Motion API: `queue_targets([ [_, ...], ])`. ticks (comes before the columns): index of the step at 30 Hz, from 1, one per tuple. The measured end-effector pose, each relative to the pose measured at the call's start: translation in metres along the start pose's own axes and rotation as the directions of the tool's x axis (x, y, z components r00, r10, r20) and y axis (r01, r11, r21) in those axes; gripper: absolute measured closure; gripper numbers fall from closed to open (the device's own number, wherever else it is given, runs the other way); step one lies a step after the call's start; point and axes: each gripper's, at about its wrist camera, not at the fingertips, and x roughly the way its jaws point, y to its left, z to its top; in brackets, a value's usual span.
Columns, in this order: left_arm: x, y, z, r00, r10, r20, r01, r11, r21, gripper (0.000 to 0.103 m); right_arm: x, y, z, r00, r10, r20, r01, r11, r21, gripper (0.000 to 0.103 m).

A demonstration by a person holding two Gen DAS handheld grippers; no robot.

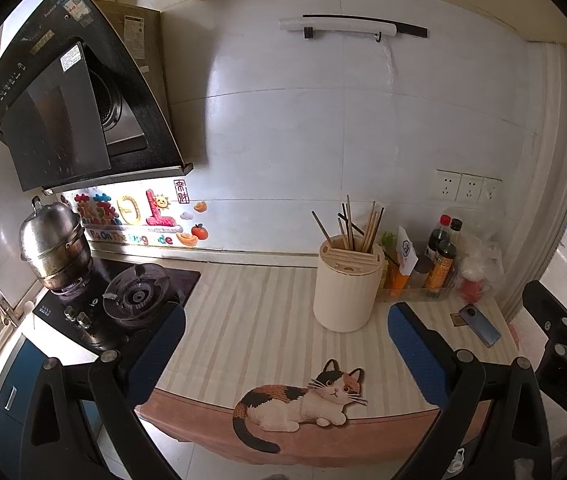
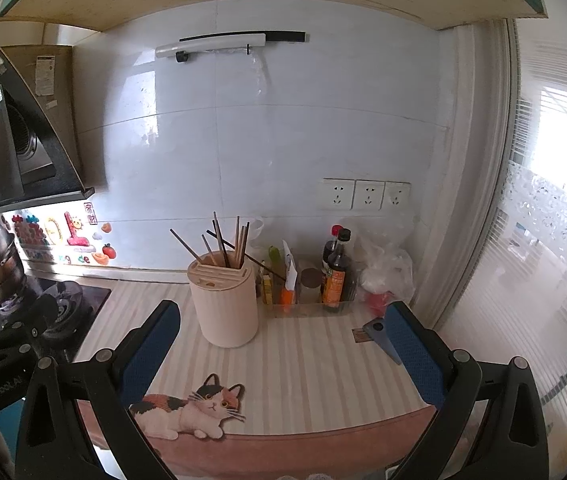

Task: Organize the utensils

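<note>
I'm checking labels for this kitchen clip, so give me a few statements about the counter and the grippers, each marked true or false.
1. The chopsticks stand in the cream holder. True.
2. The left gripper grips a chopstick. False: its jaws are open, holding nothing.
3. A phone lies on the mat right of the holder. True.
4. The steel pot sits on the cat mat. False: it sits on the stove.
5. The right gripper is open. True.
</note>
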Motion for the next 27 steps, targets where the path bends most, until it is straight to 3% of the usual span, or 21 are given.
queue_targets([
  [27,-0.0036,0.0032,0.0012,1.000,0.003,0.007,-0.003,1.000,0.002,0.000,-0.0044,0.0075,-0.0010,1.000,0.008,0.002,-0.008,1.000,-0.002,0.000],
])
